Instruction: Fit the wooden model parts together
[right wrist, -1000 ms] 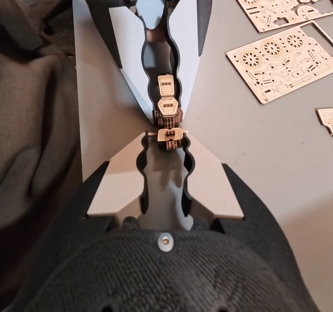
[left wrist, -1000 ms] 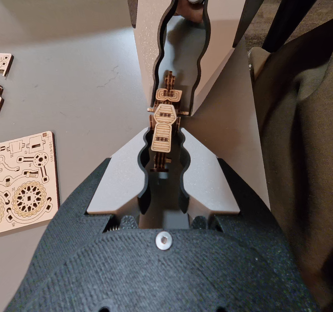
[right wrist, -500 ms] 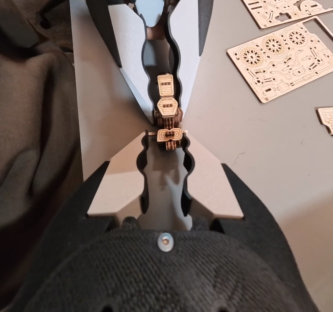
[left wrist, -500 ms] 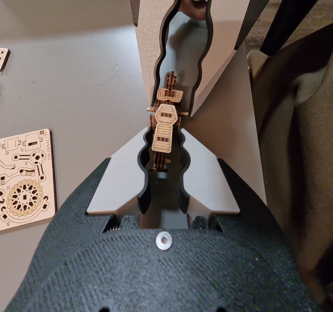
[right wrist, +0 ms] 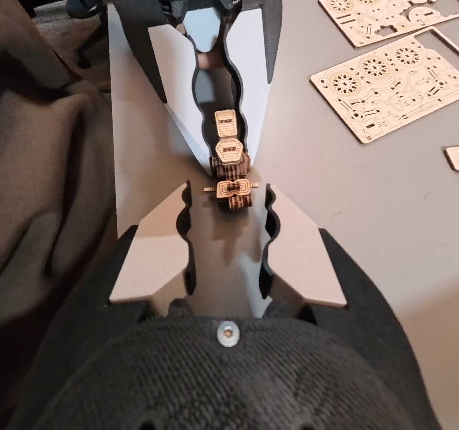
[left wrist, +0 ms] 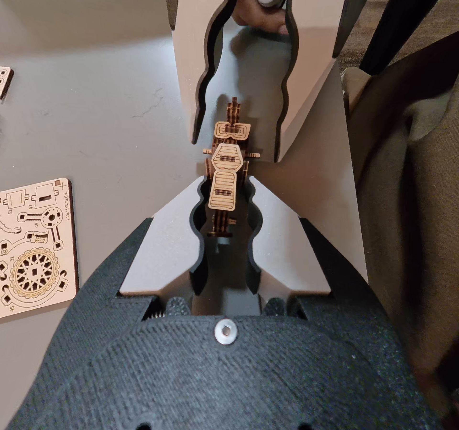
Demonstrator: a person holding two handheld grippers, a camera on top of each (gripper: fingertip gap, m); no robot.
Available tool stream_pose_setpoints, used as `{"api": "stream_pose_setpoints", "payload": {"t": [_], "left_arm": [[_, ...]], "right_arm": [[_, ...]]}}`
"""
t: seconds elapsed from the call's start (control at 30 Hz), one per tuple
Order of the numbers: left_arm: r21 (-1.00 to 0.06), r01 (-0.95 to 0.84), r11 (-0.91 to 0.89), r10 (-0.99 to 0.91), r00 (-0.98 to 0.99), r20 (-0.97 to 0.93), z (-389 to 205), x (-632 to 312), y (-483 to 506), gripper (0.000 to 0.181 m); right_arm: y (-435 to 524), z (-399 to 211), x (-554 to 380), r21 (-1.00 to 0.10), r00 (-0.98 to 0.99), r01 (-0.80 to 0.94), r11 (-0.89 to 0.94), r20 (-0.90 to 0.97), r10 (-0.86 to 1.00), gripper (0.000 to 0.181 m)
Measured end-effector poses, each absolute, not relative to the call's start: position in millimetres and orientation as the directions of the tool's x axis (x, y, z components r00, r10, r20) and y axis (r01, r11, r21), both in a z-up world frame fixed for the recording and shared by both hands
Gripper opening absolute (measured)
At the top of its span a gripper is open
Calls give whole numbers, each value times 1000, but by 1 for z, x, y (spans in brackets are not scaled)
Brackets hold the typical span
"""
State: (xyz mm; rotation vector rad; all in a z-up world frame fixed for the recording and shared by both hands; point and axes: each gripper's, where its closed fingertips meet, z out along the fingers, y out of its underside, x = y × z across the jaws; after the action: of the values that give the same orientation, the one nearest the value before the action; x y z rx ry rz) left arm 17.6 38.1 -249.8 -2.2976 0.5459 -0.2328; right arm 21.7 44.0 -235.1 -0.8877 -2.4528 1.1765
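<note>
L gripper (left wrist: 226, 178) jaws clamped on model (left wrist: 224, 169) rear, above worktop (left wrist: 111, 120) edge. R gripper (right wrist: 227, 189) at 12 o'clock, jaws released, spread beside model front. Part sheets (right wrist: 387, 82) lie well apart. Step: regrasp; next likely fetch new part.

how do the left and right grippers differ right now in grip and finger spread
The left gripper has its fingers close together, pinching the wooden model by its rear part; the right gripper has its fingers spread wide, clear of the model on both sides. So the left alone carries the model, while the right holds nothing. Both share grey wavy-edged fingers on black bodies and face each other over the grey table.
</note>
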Motion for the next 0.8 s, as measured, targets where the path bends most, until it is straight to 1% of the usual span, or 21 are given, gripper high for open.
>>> {"api": "stream_pose_setpoints", "payload": {"t": [0.17,0.5,0.6,0.8], "left_arm": [[-713,-344,-611,-502,865,13,-249,26,33,29],[-712,-350,-609,-515,857,20,-250,29,31,29],[-712,-350,-609,-515,857,20,-249,29,31,29],[-712,-349,-609,-515,857,20,-249,29,31,29]], "right_arm": [[37,-237,27,-783,-807,382,491,-24,590,60],[35,-237,30,-784,-819,381,490,-40,573,49],[35,-239,30,-775,-820,383,502,-36,571,43],[35,-240,30,-773,-819,390,500,-43,572,43]]}}
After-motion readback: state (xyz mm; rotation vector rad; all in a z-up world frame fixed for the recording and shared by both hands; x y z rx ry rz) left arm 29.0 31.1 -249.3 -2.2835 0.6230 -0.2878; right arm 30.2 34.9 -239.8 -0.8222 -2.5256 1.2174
